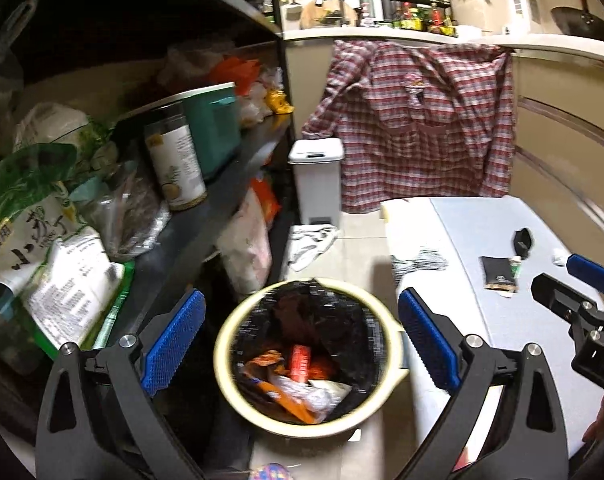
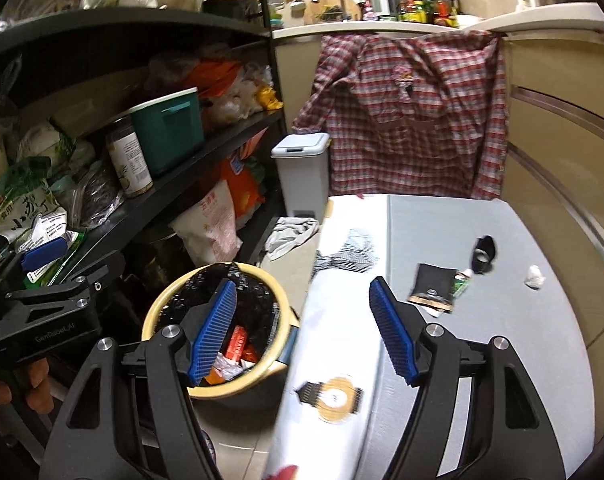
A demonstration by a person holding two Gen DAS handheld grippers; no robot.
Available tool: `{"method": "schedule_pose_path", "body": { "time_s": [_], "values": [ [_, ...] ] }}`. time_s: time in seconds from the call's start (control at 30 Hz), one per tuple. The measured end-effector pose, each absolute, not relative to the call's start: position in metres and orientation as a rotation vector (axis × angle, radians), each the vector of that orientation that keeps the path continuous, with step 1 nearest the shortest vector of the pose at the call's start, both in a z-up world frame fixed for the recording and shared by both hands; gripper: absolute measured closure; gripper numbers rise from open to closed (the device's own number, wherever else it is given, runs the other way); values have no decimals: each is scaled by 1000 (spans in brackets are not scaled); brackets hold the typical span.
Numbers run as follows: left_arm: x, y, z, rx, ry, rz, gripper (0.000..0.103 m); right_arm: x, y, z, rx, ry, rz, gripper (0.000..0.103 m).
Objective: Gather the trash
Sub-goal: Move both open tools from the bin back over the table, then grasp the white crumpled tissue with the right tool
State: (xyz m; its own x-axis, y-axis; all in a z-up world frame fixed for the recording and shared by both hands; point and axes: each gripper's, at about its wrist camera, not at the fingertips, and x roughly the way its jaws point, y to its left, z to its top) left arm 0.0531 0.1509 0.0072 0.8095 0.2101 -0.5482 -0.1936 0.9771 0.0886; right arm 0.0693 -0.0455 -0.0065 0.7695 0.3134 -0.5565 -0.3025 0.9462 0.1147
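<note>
Grippers open, bin below.

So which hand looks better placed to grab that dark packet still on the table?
The right gripper, probably: it hangs open over the table with the dark packet just ahead, while the left gripper hangs open above the bin.

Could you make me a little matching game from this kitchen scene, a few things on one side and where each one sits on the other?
Things:
1. plaid shirt
2. black packet
3. round bin
4. teal tub

Places:
A. on the dark shelf
B. on the floor beside the table
C. hanging from the counter edge
D. lying on the grey table top

Pairs: 1-C, 2-D, 3-B, 4-A
</note>
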Motion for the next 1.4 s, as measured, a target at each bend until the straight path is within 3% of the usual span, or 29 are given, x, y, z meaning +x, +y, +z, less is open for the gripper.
{"method": "schedule_pose_path", "body": {
  "time_s": [0.63, 1.17, 1.4],
  "values": [
    [112, 15, -17, 0, 574, 38, 8, 84, -195, -31, 116, 590, 66, 32],
    [156, 18, -53, -54, 605, 78, 8, 211, -290, -84, 112, 598, -118, 32],
    [160, 28, -53, -57, 594, 106, 8, 268, -313, -126, 118, 679, -175, 42]
  ]
}}
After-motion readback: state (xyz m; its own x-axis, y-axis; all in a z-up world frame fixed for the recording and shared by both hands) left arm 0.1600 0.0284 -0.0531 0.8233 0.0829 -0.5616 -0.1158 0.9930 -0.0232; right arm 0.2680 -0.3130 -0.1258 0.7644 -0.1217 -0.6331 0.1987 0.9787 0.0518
